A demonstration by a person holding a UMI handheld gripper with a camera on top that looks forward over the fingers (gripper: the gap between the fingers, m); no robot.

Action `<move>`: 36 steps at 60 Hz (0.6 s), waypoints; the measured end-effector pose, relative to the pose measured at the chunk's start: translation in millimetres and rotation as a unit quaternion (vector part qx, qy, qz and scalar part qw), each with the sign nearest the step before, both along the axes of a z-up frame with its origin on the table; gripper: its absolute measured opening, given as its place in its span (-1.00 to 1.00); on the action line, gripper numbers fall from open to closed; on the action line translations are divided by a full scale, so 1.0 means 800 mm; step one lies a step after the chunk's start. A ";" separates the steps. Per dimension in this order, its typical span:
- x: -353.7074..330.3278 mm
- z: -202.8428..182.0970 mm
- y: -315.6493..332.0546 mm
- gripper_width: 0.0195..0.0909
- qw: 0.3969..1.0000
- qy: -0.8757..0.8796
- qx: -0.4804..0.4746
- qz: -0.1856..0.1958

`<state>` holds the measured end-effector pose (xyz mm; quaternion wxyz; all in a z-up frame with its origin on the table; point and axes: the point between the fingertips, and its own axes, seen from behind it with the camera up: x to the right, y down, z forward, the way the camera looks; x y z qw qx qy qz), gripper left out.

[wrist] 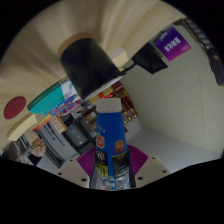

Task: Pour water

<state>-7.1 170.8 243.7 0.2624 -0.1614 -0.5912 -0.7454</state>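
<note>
A blue-labelled bottle (109,135) with a white cap stands upright between my fingers, its cap pointing away from me. My gripper (110,166) is shut on the bottle: both purple pads (88,160) press against its sides at the lower label. The bottle's base is hidden below the fingers. The view is tilted upward, so no cup or other vessel shows.
Above the bottle hangs a big white round lamp or bowl with a dark inside (92,62). A purple sign (172,42) sits on the ceiling side to the right. Shelves with colourful goods (55,115) and a person's head (36,150) are to the left.
</note>
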 end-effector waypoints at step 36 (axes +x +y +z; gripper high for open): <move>0.070 -0.022 0.000 -0.28 0.607 0.779 -0.036 0.154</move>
